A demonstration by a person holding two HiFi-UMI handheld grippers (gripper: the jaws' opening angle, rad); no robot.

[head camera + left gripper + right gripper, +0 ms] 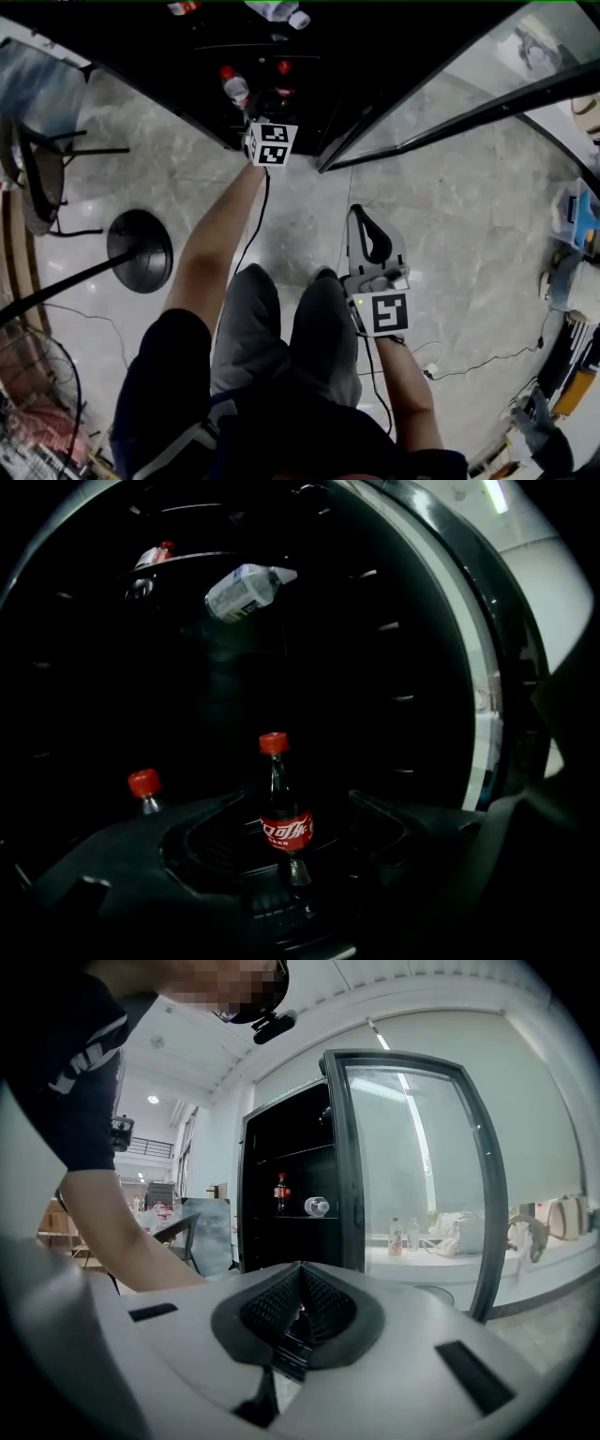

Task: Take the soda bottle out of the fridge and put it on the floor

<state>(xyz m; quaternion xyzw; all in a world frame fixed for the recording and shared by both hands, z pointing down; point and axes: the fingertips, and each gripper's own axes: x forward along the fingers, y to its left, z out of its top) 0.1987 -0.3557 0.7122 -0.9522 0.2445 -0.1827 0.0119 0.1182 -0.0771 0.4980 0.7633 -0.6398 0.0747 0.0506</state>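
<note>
Head view: the black fridge [141, 56] stands with its glass door [459, 80] open over glossy marbled floor [469, 234], the left arm stretched straight in and the right arm bent by the knees. The left gripper's [268, 131] dark ribbed jaws are spread. The slim, upright, red-capped soda bottle [281, 803] stands in the fridge between them, clear of both, while the pale right gripper [367, 230] is pressed together on nothing.

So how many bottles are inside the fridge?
4: cola bottle centre, red-capped bottle left of it, pale bottle lying on the upper shelf, another bottle at that shelf's left. Darkness may hide more.
</note>
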